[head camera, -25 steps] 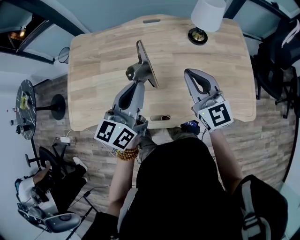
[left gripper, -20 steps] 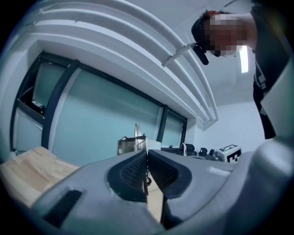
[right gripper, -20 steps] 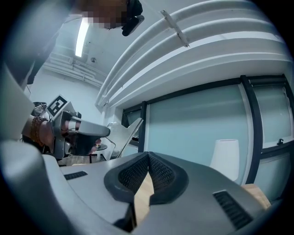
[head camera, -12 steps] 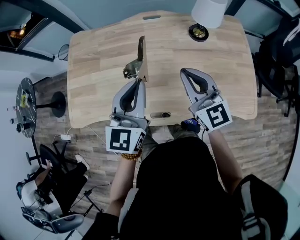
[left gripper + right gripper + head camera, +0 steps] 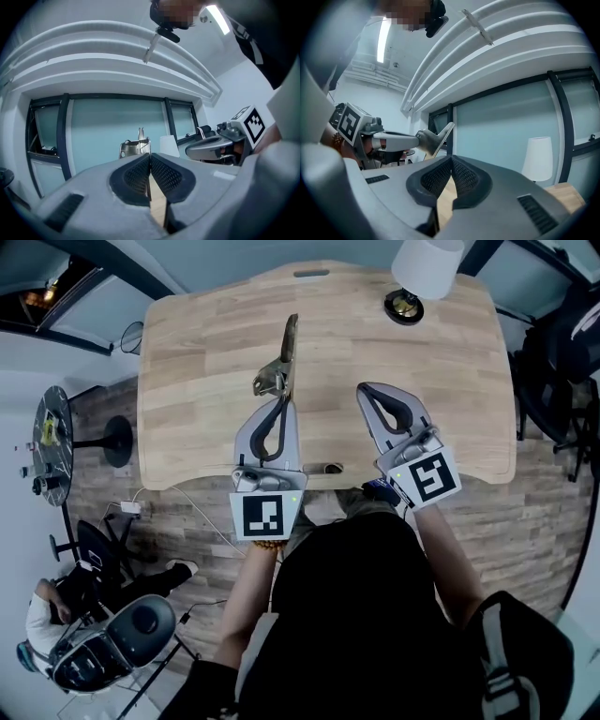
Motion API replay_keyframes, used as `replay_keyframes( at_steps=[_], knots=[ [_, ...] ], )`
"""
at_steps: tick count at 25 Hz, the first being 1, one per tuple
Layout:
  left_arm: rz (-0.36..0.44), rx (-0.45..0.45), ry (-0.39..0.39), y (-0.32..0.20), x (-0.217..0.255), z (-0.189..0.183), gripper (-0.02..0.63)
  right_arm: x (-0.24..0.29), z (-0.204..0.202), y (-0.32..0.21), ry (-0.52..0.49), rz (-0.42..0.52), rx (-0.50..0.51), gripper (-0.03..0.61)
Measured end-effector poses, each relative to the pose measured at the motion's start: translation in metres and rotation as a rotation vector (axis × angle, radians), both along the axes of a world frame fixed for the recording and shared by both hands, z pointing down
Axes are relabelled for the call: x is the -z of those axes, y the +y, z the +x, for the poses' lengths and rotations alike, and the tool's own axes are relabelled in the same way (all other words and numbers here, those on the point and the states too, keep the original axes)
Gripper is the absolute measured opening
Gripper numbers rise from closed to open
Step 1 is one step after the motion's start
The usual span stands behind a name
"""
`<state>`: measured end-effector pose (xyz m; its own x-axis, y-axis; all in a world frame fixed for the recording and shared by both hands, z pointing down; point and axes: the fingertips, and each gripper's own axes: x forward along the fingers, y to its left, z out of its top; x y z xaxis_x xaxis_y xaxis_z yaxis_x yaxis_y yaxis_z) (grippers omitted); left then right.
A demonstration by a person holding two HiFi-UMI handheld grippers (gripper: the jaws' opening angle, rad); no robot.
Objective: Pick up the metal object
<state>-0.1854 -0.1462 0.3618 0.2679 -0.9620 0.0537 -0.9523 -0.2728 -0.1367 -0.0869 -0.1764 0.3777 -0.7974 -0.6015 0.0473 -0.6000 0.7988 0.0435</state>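
Note:
The metal object (image 5: pixel 280 368), a thin plate with a bent bracket, hangs above the wooden table (image 5: pixel 197 343), edge-on in the head view. My left gripper (image 5: pixel 281 401) is shut on its near end. In the left gripper view the metal object (image 5: pixel 136 146) rises just past the closed pads (image 5: pixel 140 174). My right gripper (image 5: pixel 366 390) hovers to the right of it over the table, shut with nothing in it. The right gripper view shows the metal object (image 5: pixel 437 135) held at the tip of the left gripper (image 5: pixel 396 139), beyond my own closed right gripper (image 5: pixel 451 161).
A white lamp shade (image 5: pixel 427 264) and its round base (image 5: pixel 404 307) stand at the table's far right. A small slot (image 5: pixel 323 468) sits in the table's near edge. A black chair (image 5: pixel 562 343) is at the right, a round side table (image 5: pixel 52 451) and a seated person (image 5: pixel 56 601) at the left.
The left gripper has swung to point straight ahead and drawn slightly nearer, carrying the metal object, which turned from a slanted plate to edge-on. The right gripper drifted a little left.

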Motion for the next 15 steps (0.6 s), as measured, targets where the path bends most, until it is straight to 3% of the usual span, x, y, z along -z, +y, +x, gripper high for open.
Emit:
replay_keyframes(
  at_steps=[15],
  knots=[
    [0.015,0.038,-0.029,-0.008,-0.012,-0.009,0.018,0.005,-0.018,0.006,0.004,0.017,0.058,0.003]
  ],
)
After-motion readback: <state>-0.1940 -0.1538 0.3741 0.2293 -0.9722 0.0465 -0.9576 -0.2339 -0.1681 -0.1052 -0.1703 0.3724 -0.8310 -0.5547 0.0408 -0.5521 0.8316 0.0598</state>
